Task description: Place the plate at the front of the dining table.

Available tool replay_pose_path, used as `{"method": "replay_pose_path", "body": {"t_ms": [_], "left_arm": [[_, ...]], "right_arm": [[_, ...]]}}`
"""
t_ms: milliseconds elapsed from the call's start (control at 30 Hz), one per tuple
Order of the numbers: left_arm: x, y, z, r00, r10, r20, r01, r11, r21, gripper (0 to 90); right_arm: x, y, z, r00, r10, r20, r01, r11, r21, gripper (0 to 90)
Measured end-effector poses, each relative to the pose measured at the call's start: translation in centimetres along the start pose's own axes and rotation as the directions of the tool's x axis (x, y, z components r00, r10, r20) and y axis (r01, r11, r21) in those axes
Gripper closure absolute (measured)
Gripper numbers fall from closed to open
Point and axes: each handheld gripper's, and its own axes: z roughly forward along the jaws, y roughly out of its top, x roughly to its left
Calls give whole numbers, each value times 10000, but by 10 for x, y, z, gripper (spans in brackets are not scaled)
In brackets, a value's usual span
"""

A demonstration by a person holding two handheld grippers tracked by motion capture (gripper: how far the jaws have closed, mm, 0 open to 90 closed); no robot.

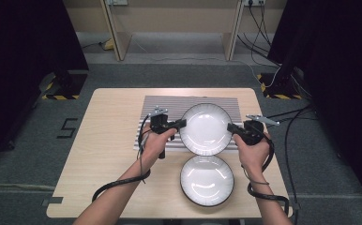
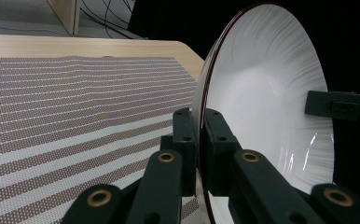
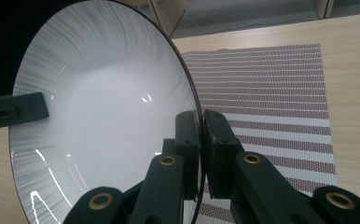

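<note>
A white plate with a dark rim (image 1: 206, 129) is held over the striped placemat (image 1: 160, 104) from both sides. My left gripper (image 1: 183, 123) is shut on its left rim, and my right gripper (image 1: 229, 127) is shut on its right rim. In the left gripper view the jaws pinch the thin rim (image 2: 200, 126) of the plate (image 2: 271, 102), with the right gripper's jaw tip (image 2: 341, 105) on the far side. The right gripper view mirrors this: the jaws clamp the rim (image 3: 200, 130) of the plate (image 3: 108, 116), and the left gripper's jaw tip (image 3: 15, 109) shows across the bowl.
A second white plate (image 1: 207, 180) lies flat on the wooden table (image 1: 109, 154) near the front edge, just below the held one. The placemat (image 2: 75, 116) (image 3: 271, 93) covers the table's far middle. Cables and dark stands surround the table on the floor.
</note>
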Motion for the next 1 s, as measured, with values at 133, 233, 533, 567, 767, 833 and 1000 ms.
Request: {"method": "replay_pose_path", "body": {"t_ms": [133,233,533,567,767,833,1000], "left_arm": [[0,2,0,10000,13,-4,-13,10000,-34,847],[0,3,0,10000,25,4,-25,10000,-23,847],[2,7,0,10000,-10,-35,10,10000,-56,847],[2,7,0,10000,-38,-49,37,10000,-74,847],[4,9,1,10000,-30,-62,29,9999,-120,847],[4,10,1,10000,-35,-47,34,9999,-137,847],[5,11,1,10000,-43,-70,42,9999,-116,847]], "right_arm": [[0,2,0,10000,-46,39,46,10000,-21,853],[1,3,0,10000,-72,20,72,10000,-49,853],[2,7,2,9999,-101,62,101,9999,-63,852],[2,8,3,9999,-102,57,103,9999,-71,852],[3,11,4,9999,-149,86,150,9998,-137,852],[4,12,4,9998,-168,106,169,9998,-123,852],[4,13,6,9998,-141,118,143,9998,-141,852]]}}
